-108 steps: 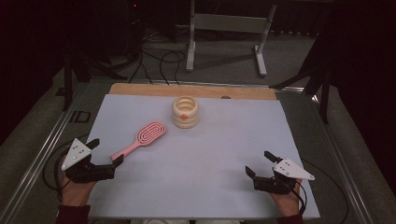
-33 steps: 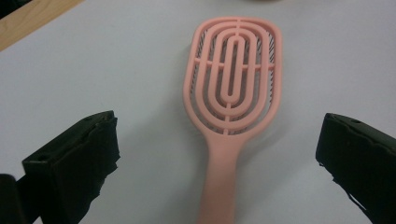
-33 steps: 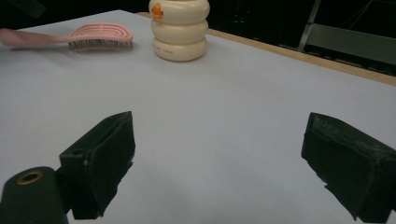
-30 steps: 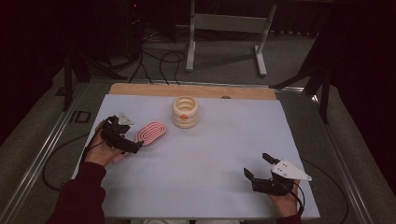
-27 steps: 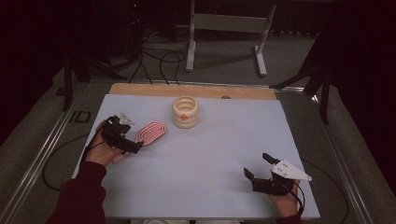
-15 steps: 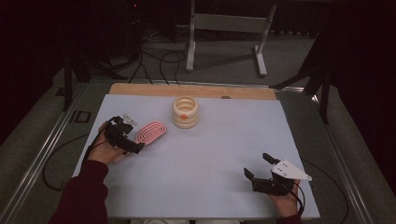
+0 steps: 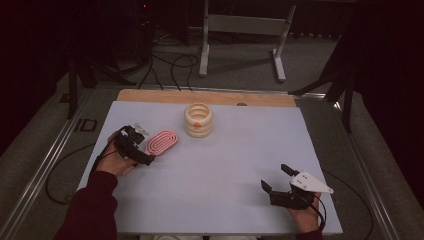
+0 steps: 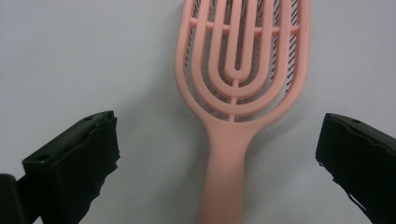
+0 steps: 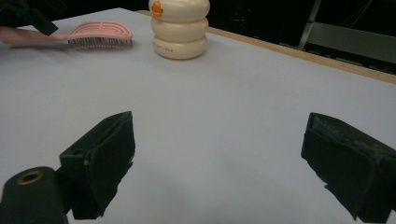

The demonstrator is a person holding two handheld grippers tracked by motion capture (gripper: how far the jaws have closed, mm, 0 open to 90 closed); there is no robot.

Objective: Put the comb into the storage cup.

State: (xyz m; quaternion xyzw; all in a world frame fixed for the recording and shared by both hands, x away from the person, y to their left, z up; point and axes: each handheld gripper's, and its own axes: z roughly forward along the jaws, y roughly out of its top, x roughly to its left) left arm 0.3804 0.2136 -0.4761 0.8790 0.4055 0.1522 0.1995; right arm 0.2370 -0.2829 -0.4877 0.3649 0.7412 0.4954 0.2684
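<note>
- The pink brush [image 7: 161, 142] lies flat on the white table [image 7: 225, 165], left of centre, its head pointing up toward the cream holder [image 7: 198, 120], near it but apart.
- The left gripper [image 7: 137, 150] hangs over the brush's handle end. In the left gripper view its jaws stand wide apart, one on each side of the handle [image 8: 226, 177], touching neither side.
- In that view the brush head [image 8: 243, 51] shows its looped ribs from above, with dark bristles underneath.
- The right gripper [image 7: 276, 180] rests near the table's front right, well apart from the brush, jaws open with nothing between them.
- The right gripper view shows the brush [image 9: 100, 35] and the holder [image 9: 180, 28] far off, bristles down on the table.
</note>
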